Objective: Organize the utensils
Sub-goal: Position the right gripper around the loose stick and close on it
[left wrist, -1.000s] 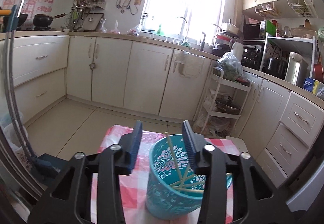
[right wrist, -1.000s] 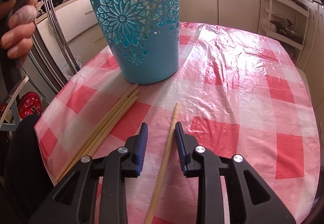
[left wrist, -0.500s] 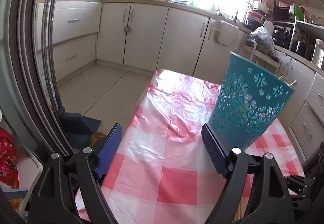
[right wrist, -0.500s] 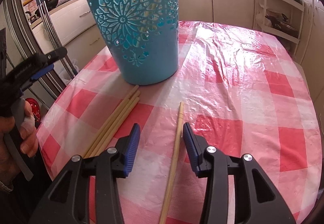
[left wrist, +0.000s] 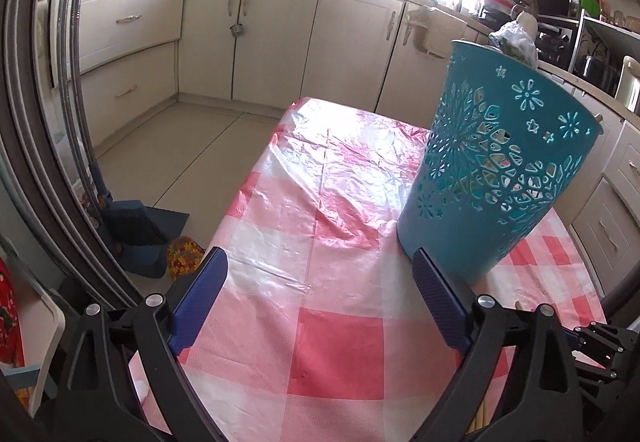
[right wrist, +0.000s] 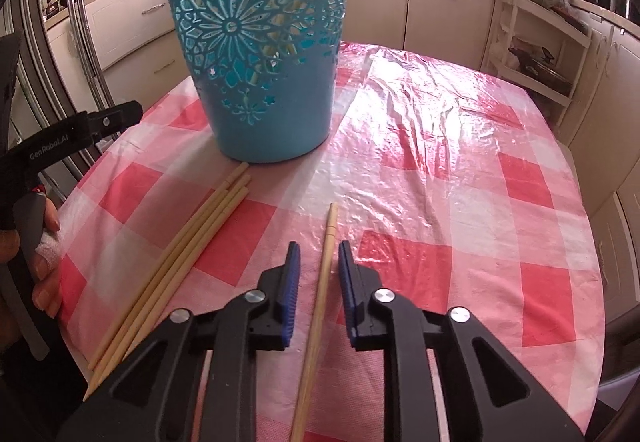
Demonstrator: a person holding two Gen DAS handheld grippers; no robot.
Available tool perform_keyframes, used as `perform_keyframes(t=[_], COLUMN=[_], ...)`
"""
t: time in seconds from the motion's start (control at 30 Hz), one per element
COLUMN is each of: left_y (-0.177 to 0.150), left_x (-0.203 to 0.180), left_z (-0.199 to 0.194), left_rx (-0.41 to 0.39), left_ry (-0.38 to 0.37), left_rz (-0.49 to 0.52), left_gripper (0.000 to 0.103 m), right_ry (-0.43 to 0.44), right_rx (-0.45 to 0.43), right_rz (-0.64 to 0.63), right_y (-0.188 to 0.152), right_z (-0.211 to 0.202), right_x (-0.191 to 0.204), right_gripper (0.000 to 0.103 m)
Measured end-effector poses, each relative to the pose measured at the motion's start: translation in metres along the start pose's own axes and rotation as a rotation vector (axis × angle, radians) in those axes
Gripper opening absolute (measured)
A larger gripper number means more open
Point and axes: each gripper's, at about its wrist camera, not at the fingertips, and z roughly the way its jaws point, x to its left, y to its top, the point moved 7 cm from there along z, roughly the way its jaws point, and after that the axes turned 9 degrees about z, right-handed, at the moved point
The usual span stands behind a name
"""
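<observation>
A teal cut-out basket [right wrist: 260, 54] stands upright on the red-and-white checked table; it also shows at the right of the left wrist view [left wrist: 496, 170]. A single wooden chopstick [right wrist: 320, 290] lies on the cloth between the jaws of my right gripper [right wrist: 319, 258], which is open around it without touching. A bundle of several chopsticks [right wrist: 176, 266] lies to its left, tips by the basket's base. My left gripper [left wrist: 320, 274] is wide open and empty, low over the table's left part, its right finger next to the basket's base.
The table [left wrist: 320, 226] has its left edge near a dark metal frame [left wrist: 76, 82] and a dustpan on the floor [left wrist: 148, 230]. Kitchen cabinets [left wrist: 280, 42] run behind. A white shelf trolley [right wrist: 536, 54] stands beyond the table's far right corner.
My left gripper came down from above the basket to table level on its left and opened wider. My right gripper closed partway around the single chopstick.
</observation>
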Motion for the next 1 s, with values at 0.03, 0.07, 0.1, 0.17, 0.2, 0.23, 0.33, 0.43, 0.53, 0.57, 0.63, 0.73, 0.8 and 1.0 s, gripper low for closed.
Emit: perform_keyframes(t=[0.03,0.07,0.1,0.17,0.2,0.23,0.33,0.43,0.53,0.57,0.63,0.73,0.8,1.0], left_y=[-0.0006,-0.0011,-0.0017,-0.0025,-0.0029,-0.0030,-0.0035,-0.0047,-0.0054,-0.0057,-0.0060,-0.0064,-0.0062,-0.0063], left_x=[0.0012,0.0025,0.0031,0.0035,0.0034,0.0038,0.0051,0.0075,0.0090,0.0093,0.0094,0.0104,0.0105,0.0105], left_z=[0.0010,0.0013,0.0013,0.0021,0.0027,0.0031,0.0043,0.0058,0.0074,0.0078,0.0080,0.0084,0.0087,0.0091], left_rx=[0.007,0.008,0.008,0.011,0.014,0.016,0.022,0.028,0.035,0.037,0.038,0.039,0.040,0.040], left_ry=[0.000,0.001,0.001,0.000,0.001,0.001,-0.001,-0.004,-0.006,-0.006,-0.007,-0.010,-0.011,-0.013], left_rz=[-0.007,-0.015,-0.020,-0.023,-0.023,-0.023,-0.030,-0.042,-0.051,-0.053,-0.056,-0.063,-0.066,-0.068], left_gripper=[0.089,0.089,0.089,0.089,0.089,0.089,0.089,0.089,0.089,0.089,0.089,0.090,0.090,0.090], right_ry=[0.005,0.006,0.004,-0.009,-0.011,-0.009,-0.009,-0.004,-0.022,-0.024,-0.017,-0.007,-0.003,-0.001], right_rx=[0.005,0.010,0.014,0.016,0.015,0.014,0.015,0.020,0.022,0.018,0.012,0.012,0.015,0.007], right_rz=[0.006,0.007,0.000,-0.029,-0.033,-0.032,-0.011,0.001,-0.035,-0.041,-0.033,-0.011,-0.012,-0.008], right_y=[0.0004,0.0003,0.0001,-0.0002,-0.0005,-0.0010,-0.0019,-0.0034,-0.0036,-0.0038,-0.0042,-0.0042,-0.0042,-0.0033], right_z=[-0.0002,-0.0004,-0.0001,0.0000,0.0002,-0.0001,-0.0021,-0.0037,-0.0035,-0.0036,-0.0038,-0.0047,-0.0044,-0.0047], right_x=[-0.0015,-0.0024,-0.0022,-0.0005,0.0001,-0.0002,-0.0044,-0.0084,-0.0055,-0.0050,-0.0061,-0.0082,-0.0083,-0.0087], right_gripper=[0.017,0.017,0.017,0.017,0.017,0.017,0.008,0.008,0.008,0.008,0.008,0.006,0.006,0.006])
